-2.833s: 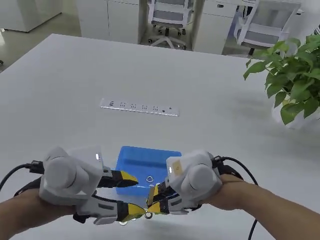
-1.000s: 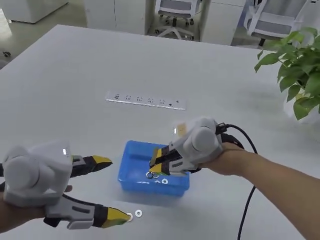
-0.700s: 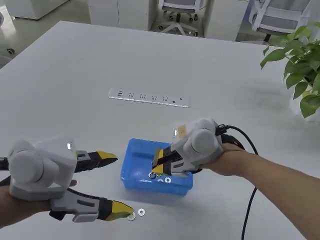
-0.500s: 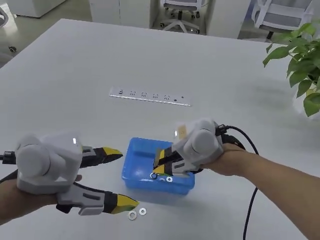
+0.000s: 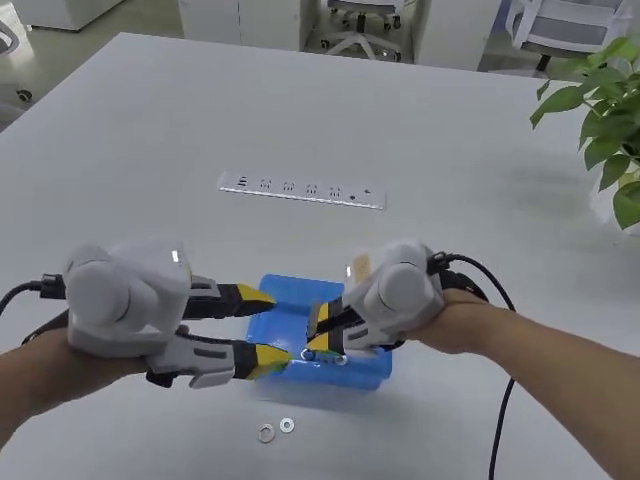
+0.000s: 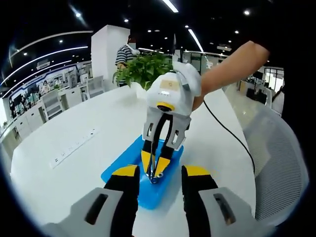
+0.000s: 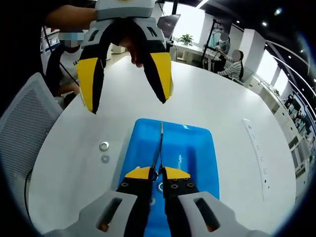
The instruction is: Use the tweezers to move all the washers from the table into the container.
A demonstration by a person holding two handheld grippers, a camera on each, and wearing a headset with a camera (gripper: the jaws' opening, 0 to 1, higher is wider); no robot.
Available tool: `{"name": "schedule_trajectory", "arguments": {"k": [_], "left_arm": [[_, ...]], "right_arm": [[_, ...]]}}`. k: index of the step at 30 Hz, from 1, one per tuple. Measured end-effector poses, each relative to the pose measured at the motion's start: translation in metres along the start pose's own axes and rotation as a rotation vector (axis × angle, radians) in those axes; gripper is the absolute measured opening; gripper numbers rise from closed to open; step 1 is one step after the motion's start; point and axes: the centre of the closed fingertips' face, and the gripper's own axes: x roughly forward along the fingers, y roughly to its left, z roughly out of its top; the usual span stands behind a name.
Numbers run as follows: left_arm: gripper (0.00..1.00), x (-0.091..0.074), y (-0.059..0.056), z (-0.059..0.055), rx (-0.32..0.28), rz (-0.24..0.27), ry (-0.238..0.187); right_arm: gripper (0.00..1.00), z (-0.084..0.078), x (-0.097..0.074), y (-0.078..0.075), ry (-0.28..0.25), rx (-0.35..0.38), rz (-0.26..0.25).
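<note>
Hard to see: in the head view the tweezers [image 7: 160, 143] are mostly tucked behind the right gripper [image 5: 322, 338], so only a thin sliver shows at its yellow tips. No way to tell whether the tweezer points are actually pinching a washer. The lower jaw of the left gripper [image 5: 262, 328] also covers part of the blue container's [image 5: 350, 378] left side.

Washers on the surface: two loose washers [image 5: 265, 433] lie side by side on the white surface [image 5: 150, 150], low in the head view, just below the container and well clear of both sets of jaws. In the right gripper view they sit left of the container.

Washers in the container: a couple of small rings [image 6: 154, 178] sit on the blue floor right at the tweezer end, under the right gripper's tips. Too small to count for sure.

Right jaws: nearly closed, clamped onto the tweezers, which run straight out over the container floor.

Left jaws: spread wide with nothing between them, hovering at the container's left edge and facing the right gripper.

Background: power strip [image 5: 300, 190] mid-frame, plant [image 5: 610, 110] at the upper right.
</note>
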Motion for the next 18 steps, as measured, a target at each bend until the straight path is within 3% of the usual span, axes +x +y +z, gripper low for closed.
{"name": "schedule_trajectory", "arguments": {"k": [7, 18], "left_arm": [[0.28, 0.013, 0.012, 0.002, 0.048, -0.004, 0.033], [0.15, 0.030, 0.015, 0.005, 0.102, -0.056, 0.051]], "right_arm": [[0.09, -0.002, 0.002, 0.001, 0.006, -0.005, 0.007], [0.09, -0.003, 0.003, 0.001, 0.006, -0.015, 0.011]]}}
